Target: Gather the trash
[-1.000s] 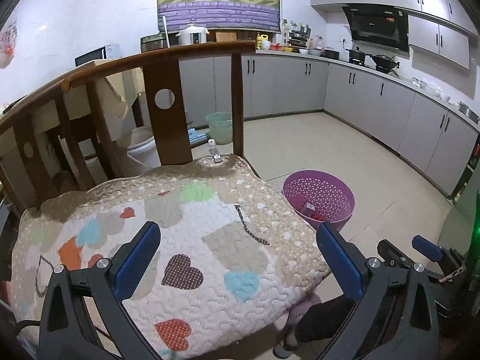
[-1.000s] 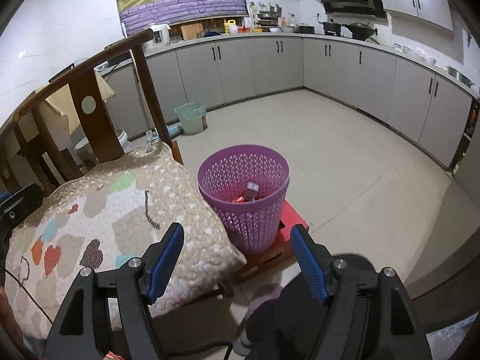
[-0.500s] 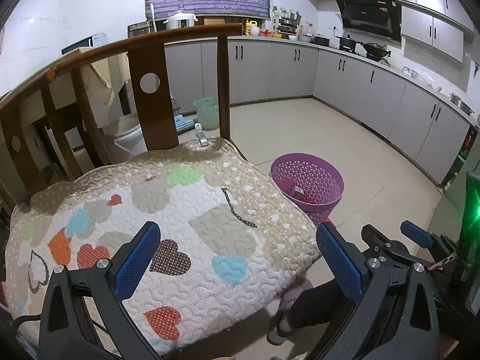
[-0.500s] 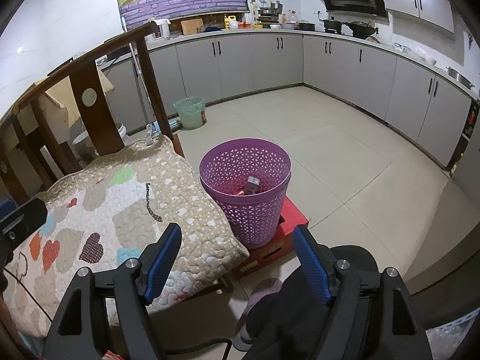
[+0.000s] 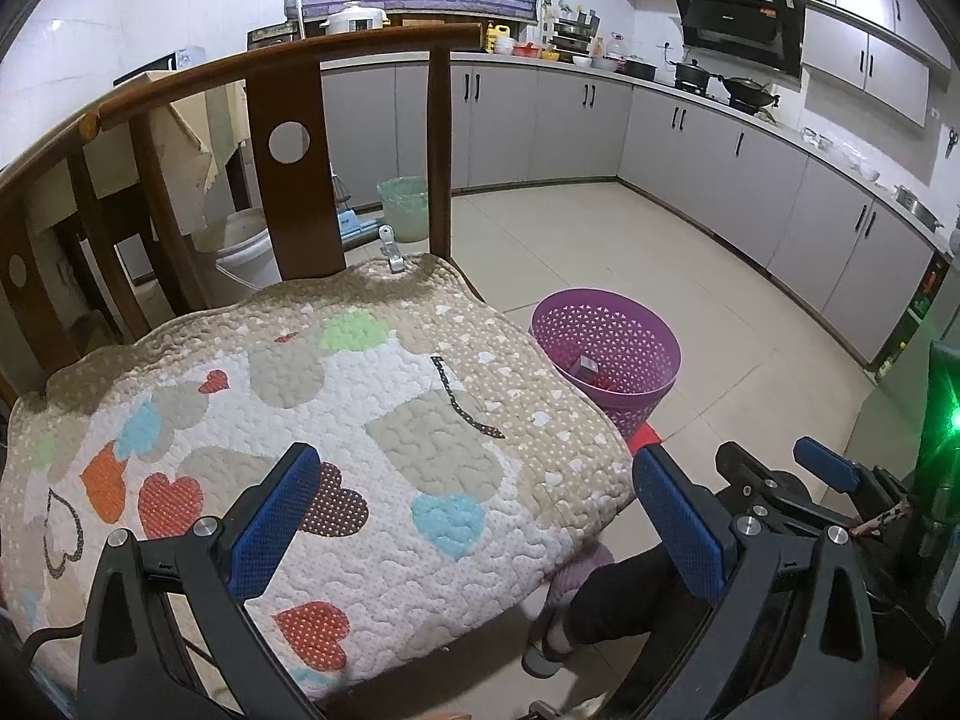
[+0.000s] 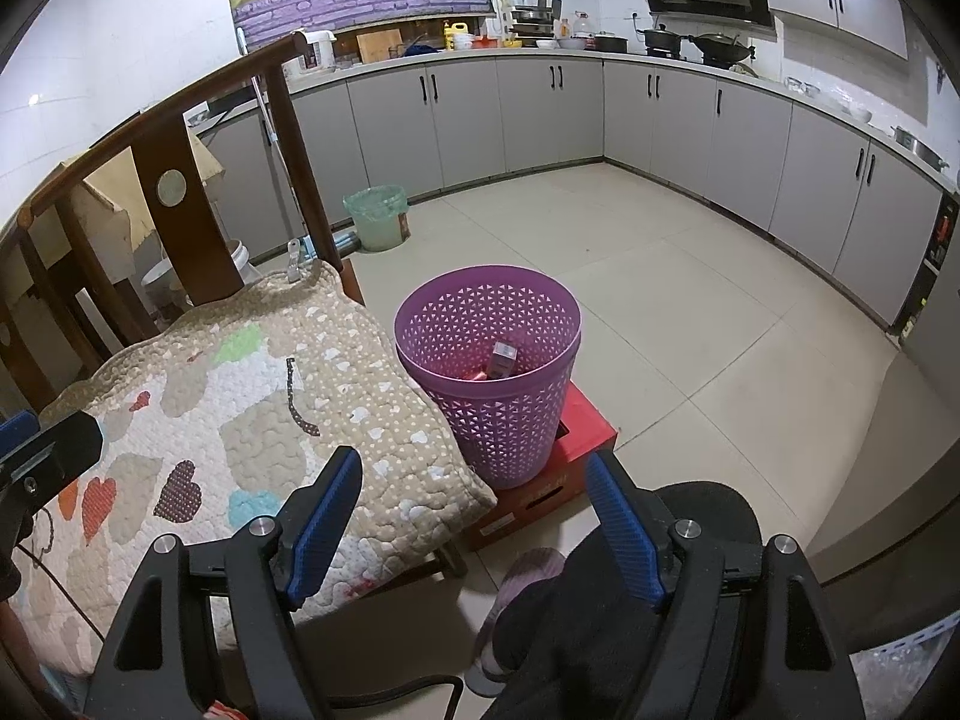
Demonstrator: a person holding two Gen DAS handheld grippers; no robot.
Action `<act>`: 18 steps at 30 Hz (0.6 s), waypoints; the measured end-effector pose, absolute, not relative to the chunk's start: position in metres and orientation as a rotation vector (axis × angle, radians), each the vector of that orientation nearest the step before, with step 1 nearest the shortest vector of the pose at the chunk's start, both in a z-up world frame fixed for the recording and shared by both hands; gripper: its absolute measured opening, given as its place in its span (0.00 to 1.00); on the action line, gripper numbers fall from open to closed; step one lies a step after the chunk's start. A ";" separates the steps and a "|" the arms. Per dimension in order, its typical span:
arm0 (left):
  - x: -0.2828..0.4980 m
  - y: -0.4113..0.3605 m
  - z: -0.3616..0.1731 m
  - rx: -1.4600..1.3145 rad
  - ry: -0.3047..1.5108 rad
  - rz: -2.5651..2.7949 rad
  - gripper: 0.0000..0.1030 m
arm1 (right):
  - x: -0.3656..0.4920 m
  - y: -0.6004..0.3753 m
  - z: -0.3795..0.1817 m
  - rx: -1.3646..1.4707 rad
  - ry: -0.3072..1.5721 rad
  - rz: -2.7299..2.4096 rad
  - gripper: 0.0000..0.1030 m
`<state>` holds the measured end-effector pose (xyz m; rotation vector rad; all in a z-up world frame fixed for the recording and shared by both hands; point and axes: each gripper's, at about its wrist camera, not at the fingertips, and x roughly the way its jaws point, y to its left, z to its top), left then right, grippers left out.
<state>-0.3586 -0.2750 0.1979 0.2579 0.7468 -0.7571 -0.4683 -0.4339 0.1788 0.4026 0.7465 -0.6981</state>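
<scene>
Both your grippers, left gripper (image 5: 474,510) and right gripper (image 6: 474,525), gape empty beside basket (image 6: 489,360). Risk: bumping basket tips it off red box (image 6: 579,441), spilling trash.

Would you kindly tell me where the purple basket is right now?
The purple basket stands centre in the right wrist view, on a red box on the floor, beside the chair's quilted cushion.

A purple lattice-walled waste basket (image 6: 489,360) stands upright on a flat red box (image 6: 585,438) on the tiled floor, at the cushioned chair's three o'clock. Inside lie a small carton (image 6: 503,359) and reddish scraps (image 6: 474,375).
</scene>
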 end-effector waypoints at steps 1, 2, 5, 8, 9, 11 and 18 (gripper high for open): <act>-0.358 -0.275 0.197 0.258 0.751 -0.757 1.00 | -0.468 -0.434 0.179 0.403 0.748 -0.697 0.79; -0.358 -0.275 0.197 0.259 0.753 -0.759 1.00 | -0.468 -0.434 0.178 0.405 0.749 -0.696 0.79; -0.357 -0.276 0.194 0.261 0.763 -0.760 1.00 | -0.468 -0.434 0.176 0.409 0.755 -0.697 0.79; -0.357 -0.276 0.193 0.264 0.768 -0.763 1.00 | -0.468 -0.435 0.176 0.410 0.754 -0.703 0.79; -0.357 -0.276 0.193 0.265 0.769 -0.765 1.00 | -0.468 -0.435 0.176 0.410 0.752 -0.704 0.79; -0.357 -0.276 0.193 0.265 0.770 -0.767 1.00 | -0.468 -0.435 0.177 0.410 0.749 -0.709 0.79; -0.356 -0.277 0.191 0.264 0.788 -0.772 1.00 | -0.468 -0.435 0.177 0.411 0.749 -0.710 0.79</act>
